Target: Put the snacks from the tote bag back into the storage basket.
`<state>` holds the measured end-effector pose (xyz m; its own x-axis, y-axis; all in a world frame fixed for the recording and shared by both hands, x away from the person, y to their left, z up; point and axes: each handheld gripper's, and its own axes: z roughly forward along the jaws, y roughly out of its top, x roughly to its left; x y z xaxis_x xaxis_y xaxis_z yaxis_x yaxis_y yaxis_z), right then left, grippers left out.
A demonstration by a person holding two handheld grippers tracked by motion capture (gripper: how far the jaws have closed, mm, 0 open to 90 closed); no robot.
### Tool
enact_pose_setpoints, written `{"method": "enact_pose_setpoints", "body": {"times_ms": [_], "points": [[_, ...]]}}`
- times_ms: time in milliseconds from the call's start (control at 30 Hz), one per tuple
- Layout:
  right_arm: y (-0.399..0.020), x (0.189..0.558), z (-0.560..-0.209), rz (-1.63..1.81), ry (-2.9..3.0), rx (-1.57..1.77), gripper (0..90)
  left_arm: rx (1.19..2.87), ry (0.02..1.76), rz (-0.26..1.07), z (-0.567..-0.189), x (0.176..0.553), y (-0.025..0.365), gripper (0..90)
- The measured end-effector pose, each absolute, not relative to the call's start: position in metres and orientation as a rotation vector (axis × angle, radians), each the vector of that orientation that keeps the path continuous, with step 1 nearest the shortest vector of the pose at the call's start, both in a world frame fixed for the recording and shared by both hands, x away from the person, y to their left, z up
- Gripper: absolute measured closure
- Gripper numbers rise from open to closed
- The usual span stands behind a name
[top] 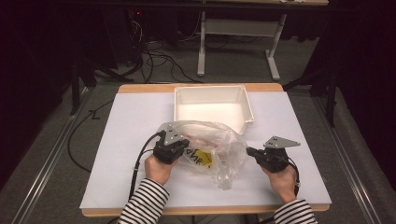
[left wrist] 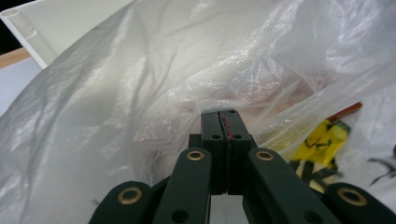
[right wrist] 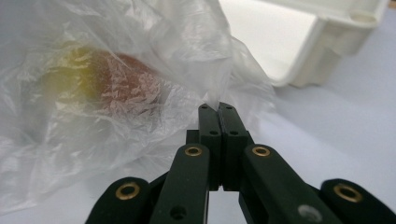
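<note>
The right claw pinches the clear plastic bag, apparently at its edge, near the white bin.

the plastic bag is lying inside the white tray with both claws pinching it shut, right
Not quite. The plastic bag lies on the table in front of the white tray, not inside it, as the high view shows. The rest holds: the left claw and the right claw are each closed on its film.
</note>
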<state>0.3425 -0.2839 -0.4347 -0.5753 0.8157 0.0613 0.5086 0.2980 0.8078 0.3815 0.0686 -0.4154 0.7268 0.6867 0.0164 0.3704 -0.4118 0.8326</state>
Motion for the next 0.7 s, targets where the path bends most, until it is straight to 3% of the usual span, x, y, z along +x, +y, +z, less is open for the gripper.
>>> {"method": "enact_pose_setpoints", "body": {"times_ms": [233,400,467,500,567,700], "points": [[-0.29,0.358,-0.452,1.064,2.226,1.277,90.0,2.054,0.822,0.504,-0.42,0.387,0.069,88.9],[-0.29,0.369,-0.466,0.982,2.257,1.32,90.0,2.055,0.838,0.527,-0.42,0.384,0.071,75.6],[-0.29,0.372,-0.469,0.961,2.264,1.33,90.0,2.062,0.847,0.539,-0.42,0.38,0.074,67.8],[-0.29,0.373,-0.471,0.945,2.265,1.327,90.0,2.059,0.857,0.564,-0.419,0.375,0.079,59.4],[-0.29,0.373,-0.471,0.938,2.266,1.331,90.0,2.048,0.868,0.588,-0.418,0.371,0.087,53.3],[-0.289,0.372,-0.47,0.934,2.266,1.324,90.0,2.025,0.913,0.598,-0.418,0.369,0.1,47.9]]}}
